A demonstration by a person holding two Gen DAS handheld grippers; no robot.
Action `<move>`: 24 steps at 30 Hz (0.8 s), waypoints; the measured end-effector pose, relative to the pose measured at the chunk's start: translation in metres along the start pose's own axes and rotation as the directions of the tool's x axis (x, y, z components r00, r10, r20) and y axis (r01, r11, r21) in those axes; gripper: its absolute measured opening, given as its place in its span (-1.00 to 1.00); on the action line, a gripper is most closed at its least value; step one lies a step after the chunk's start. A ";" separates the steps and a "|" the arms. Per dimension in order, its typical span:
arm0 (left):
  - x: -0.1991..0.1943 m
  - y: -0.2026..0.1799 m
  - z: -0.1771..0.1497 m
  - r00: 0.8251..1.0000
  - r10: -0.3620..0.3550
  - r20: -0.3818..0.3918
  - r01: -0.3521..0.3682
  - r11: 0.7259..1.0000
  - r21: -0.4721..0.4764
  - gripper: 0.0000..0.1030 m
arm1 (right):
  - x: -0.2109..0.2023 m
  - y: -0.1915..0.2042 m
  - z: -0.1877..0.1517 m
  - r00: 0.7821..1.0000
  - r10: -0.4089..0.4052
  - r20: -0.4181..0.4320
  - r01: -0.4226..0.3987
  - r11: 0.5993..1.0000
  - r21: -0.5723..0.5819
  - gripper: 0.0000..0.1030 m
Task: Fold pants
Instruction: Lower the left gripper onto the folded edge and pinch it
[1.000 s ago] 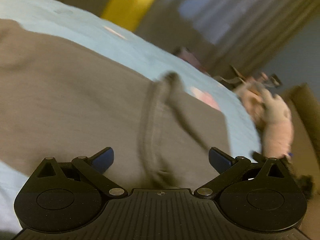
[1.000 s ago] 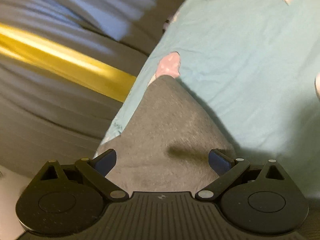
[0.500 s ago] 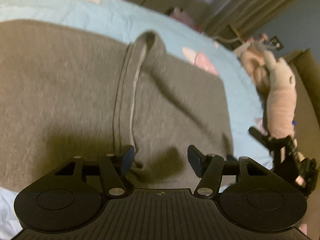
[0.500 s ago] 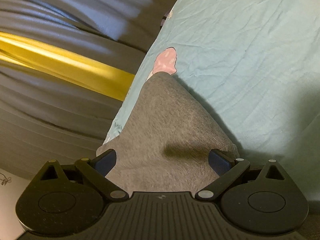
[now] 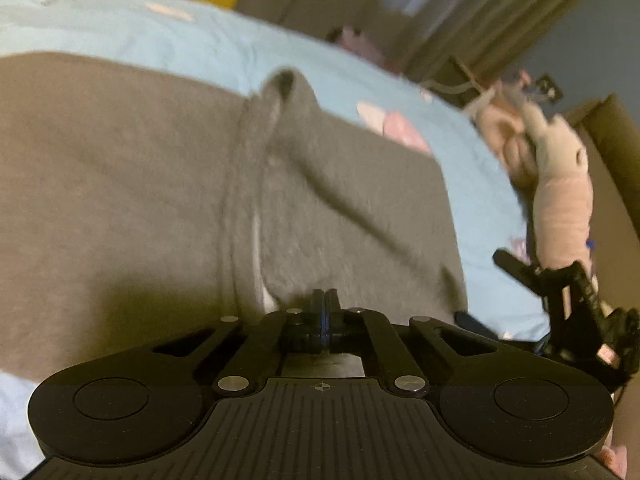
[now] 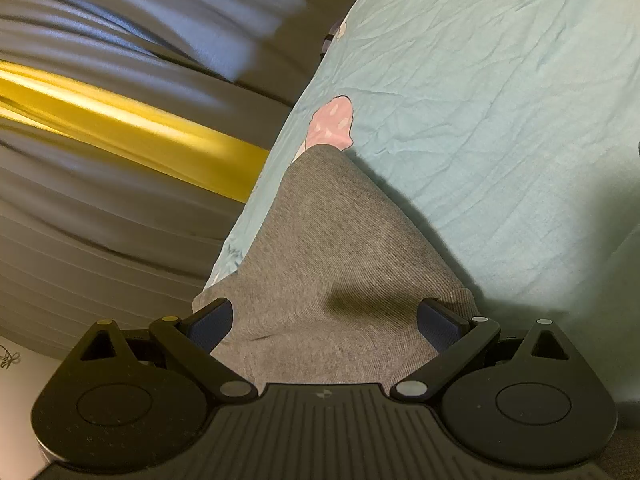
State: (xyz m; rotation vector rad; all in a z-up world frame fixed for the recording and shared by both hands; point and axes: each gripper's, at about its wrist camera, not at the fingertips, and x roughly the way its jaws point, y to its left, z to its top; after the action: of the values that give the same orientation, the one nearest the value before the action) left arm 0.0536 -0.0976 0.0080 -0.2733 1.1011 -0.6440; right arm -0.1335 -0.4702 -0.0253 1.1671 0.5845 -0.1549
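Pants [image 5: 140, 184] lie on bedsheet [image 6: 500, 120]; left gripper [image 5: 325, 300] fingers pinched together at fabric edge, right gripper [image 6: 326, 318] fingers wide.

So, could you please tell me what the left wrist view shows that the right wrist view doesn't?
Only the left wrist view shows the left gripper shut at the edge of the grey pants, a stuffed toy at the bed's edge, and the right gripper from outside. Only the right wrist view shows the right gripper's open fingers straddling a pant end. Both show pants on the light blue sheet.
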 end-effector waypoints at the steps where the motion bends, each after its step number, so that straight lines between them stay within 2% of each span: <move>1: -0.008 0.005 -0.002 1.000 -0.012 0.015 0.012 1.000 -0.017 -0.98 | 0.000 0.000 0.000 1.000 -0.001 0.001 0.001 1.000 -0.001 0.92; 5: -0.025 0.025 -0.011 0.999 -0.021 0.030 0.023 0.997 -0.077 -0.98 | 0.000 0.002 0.000 1.000 -0.009 0.004 0.009 1.000 -0.011 0.92; 7: -0.028 0.034 -0.011 0.998 -0.067 0.018 0.069 0.991 -0.118 -0.98 | 0.001 0.003 0.000 1.000 -0.016 0.003 0.016 1.000 -0.022 0.92; 9: -0.031 0.033 -0.005 0.997 -0.066 0.033 0.069 0.991 -0.110 -0.93 | 0.001 0.004 0.000 1.000 -0.020 0.003 0.020 0.999 -0.029 0.92; 10: -0.031 0.029 -0.002 0.998 -0.059 0.035 0.063 0.994 -0.095 -0.77 | 0.001 0.004 0.000 1.000 -0.022 0.003 0.022 0.999 -0.029 0.92; 11: -0.028 0.024 0.001 0.998 -0.057 0.028 0.059 0.995 -0.084 -0.43 | 0.000 0.004 0.000 1.000 -0.025 0.003 0.026 0.999 -0.030 0.92; 13: -0.024 0.018 0.006 0.999 -0.048 0.009 0.048 0.997 -0.064 -0.12 | -0.004 0.007 0.000 0.999 -0.045 0.005 0.045 0.998 -0.040 0.92; 16: -0.013 0.009 0.012 0.998 -0.047 -0.028 0.046 0.998 -0.040 -0.12 | -0.010 0.015 -0.002 0.996 -0.094 0.012 0.094 0.991 -0.093 0.92; 19: 0.000 0.002 0.015 0.996 -0.045 -0.074 0.045 0.999 -0.004 -0.11 | -0.016 0.024 -0.003 0.983 -0.179 0.047 0.184 0.967 -0.178 0.92; 22: 0.020 0.000 0.016 0.989 0.054 -0.137 -0.050 0.998 0.031 -0.12 | -0.018 0.019 0.000 0.984 -0.170 0.056 0.177 0.970 -0.169 0.92; 24: 0.027 0.006 0.015 0.986 0.042 -0.161 -0.040 0.999 0.015 -0.12 | -0.016 0.014 0.002 0.983 -0.180 0.041 0.185 0.973 -0.141 0.92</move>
State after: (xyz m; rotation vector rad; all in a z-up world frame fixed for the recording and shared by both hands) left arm 0.0770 -0.1109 -0.0080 -0.1907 1.2549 -0.6439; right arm -0.1406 -0.4694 -0.0049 0.9692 0.6676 -0.2812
